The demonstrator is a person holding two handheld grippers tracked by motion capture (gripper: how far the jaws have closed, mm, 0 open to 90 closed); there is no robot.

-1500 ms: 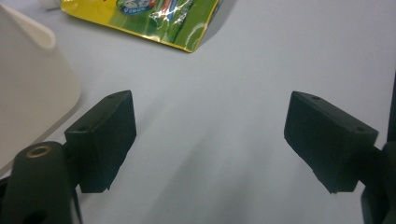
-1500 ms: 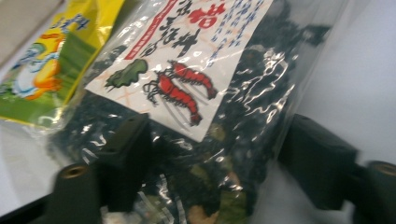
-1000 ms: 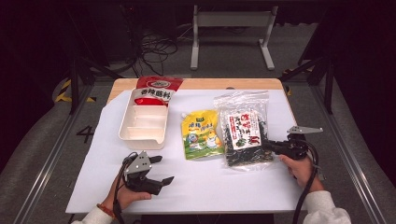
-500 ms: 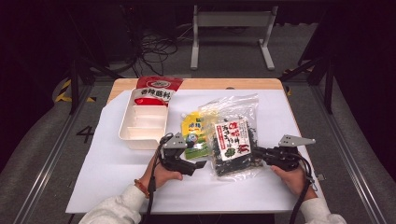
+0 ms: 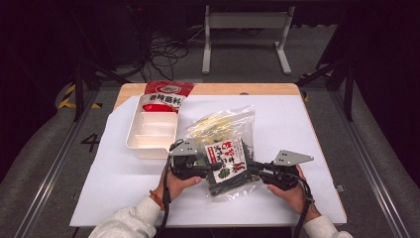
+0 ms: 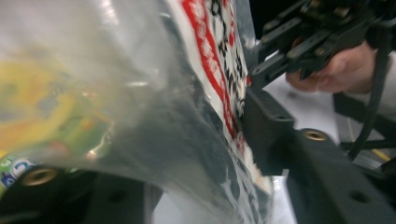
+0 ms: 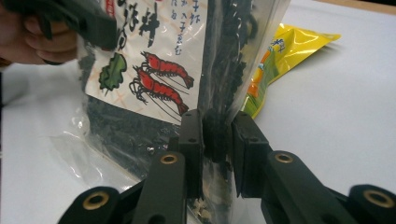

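Two hand-held grippers hold a clear seaweed bag [image 5: 229,166] off the white table [image 5: 317,129], near its front edge. The right gripper [image 5: 252,168] is clamped on the bag's right edge; in the right gripper view its jaws pinch the plastic and dark seaweed between them, just as they did a second ago. The left gripper [image 5: 214,168], which lay empty and wide open at the table's front left a second ago, has crossed to the bag, and its jaws have just been closing on the bag's left side; the left gripper view shows plastic between them, one jaw against the red-printed label. The bag, flat on the table a second ago, now stands lifted over the yellow pouch [image 7: 275,56]. The white tray [image 5: 148,130] and red packet [image 5: 166,94] have not moved.
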